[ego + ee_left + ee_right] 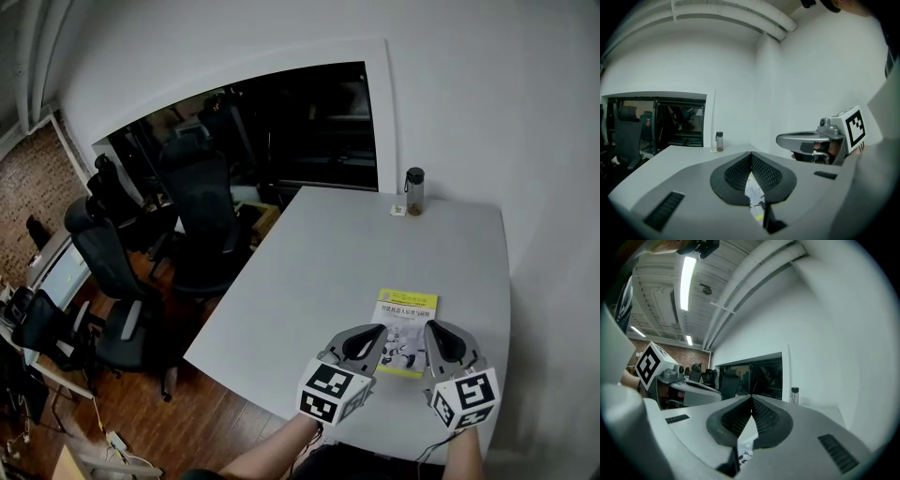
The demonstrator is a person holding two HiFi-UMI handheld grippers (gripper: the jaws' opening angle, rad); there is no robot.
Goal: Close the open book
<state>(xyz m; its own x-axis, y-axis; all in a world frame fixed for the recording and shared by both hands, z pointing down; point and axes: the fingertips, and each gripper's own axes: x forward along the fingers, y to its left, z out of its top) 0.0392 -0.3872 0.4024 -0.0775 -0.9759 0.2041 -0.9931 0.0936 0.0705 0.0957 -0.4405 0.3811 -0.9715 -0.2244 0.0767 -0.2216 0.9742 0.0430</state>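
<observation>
The book (pixel 405 322) lies flat on the desk (pixel 319 281), near the person's edge. It shows a single face: a yellow band along its far edge and white with dark drawings below. No spread pages can be seen.

Its near end sits between the two tools. The left tool (pixel 377 332) is at the near left corner and the right tool (pixel 432 332) at the near right corner, both tips angled in over the cover. Whether they touch it cannot be told.

In the left gripper view, the left tool (pixel 751 154) has its tips pressed together with nothing pinched. The book (pixel 753 194) shows through the gap below them. The right tool (pixel 751 398) is likewise pressed together and empty, with the book (pixel 746 456) below.

At the far edge of the desk a dark-capped bottle (pixel 413 191) stands upright, a small tag (pixel 397 210) just beside it. Black chairs (pixel 202 216) crowd the floor to the left.
</observation>
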